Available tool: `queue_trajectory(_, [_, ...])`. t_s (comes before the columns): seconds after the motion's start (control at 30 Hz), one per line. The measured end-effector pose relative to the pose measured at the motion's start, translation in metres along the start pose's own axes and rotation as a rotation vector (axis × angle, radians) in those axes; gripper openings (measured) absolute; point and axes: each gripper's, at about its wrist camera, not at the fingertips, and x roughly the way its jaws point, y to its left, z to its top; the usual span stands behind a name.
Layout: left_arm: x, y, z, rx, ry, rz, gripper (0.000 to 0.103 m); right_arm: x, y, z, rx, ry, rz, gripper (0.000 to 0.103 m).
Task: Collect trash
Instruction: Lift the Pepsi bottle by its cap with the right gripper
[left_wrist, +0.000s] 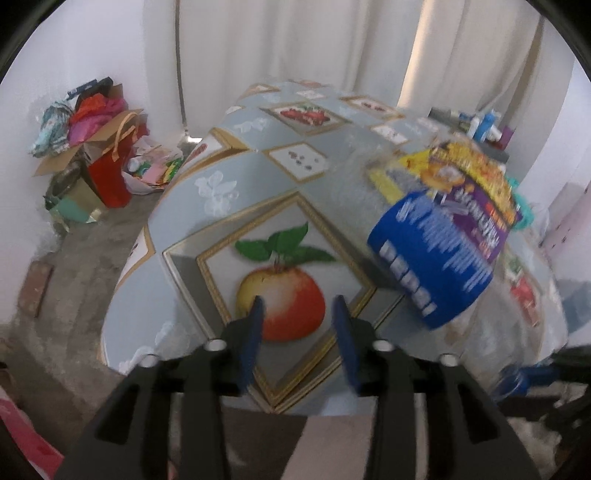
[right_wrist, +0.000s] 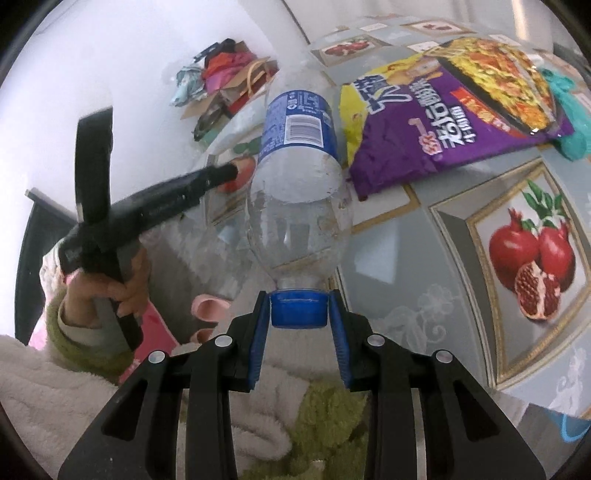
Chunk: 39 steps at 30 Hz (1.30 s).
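My right gripper (right_wrist: 298, 308) is shut on the blue cap of a clear plastic bottle (right_wrist: 295, 206) with a blue label, held above the table's near edge. The bottle also shows in the left wrist view (left_wrist: 432, 258), blurred, at the right. A purple and yellow snack bag (right_wrist: 454, 110) lies on the table beyond the bottle; it also shows in the left wrist view (left_wrist: 476, 184). My left gripper (left_wrist: 297, 317) is open and empty over the apple picture near the table's front edge. It also shows in the right wrist view (right_wrist: 232, 170), left of the bottle.
The table (left_wrist: 258, 173) has a grey-blue fruit-print cloth. A teal thing (right_wrist: 567, 110) lies beside the snack bag. Bottles and small items (left_wrist: 480, 123) stand at the far right. Cardboard boxes and a red bag (left_wrist: 107, 173) of clutter sit on the floor at the left wall.
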Motion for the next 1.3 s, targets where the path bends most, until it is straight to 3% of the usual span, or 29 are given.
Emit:
queue_trajectory(0.13, [-0.003, -0.009, -0.008, 0.088, -0.032, 0.102, 0.067, -0.007, 0.005, 0.009, -0.018, -0.049, -0.013, 0.052])
queue_trajectory(0.3, [-0.001, -0.015, -0.016, 0.172, -0.058, 0.19, 0.078, -0.004, 0.011, 0.032, -0.028, -0.094, -0.005, 0.054])
queue_trajectory(0.6, [0.004, -0.009, -0.016, 0.218, -0.07, 0.271, 0.091, 0.008, 0.025, 0.058, -0.075, -0.158, -0.047, 0.055])
queue_trajectory(0.87, [0.008, -0.004, -0.012, 0.256, -0.099, 0.357, 0.095, 0.022, 0.033, 0.062, -0.147, -0.148, -0.121, 0.056])
queue_trajectory(1.3, [0.008, -0.001, -0.012, 0.286, -0.124, 0.408, 0.095, 0.03, 0.039, 0.068, -0.164, -0.13, -0.17, 0.056])
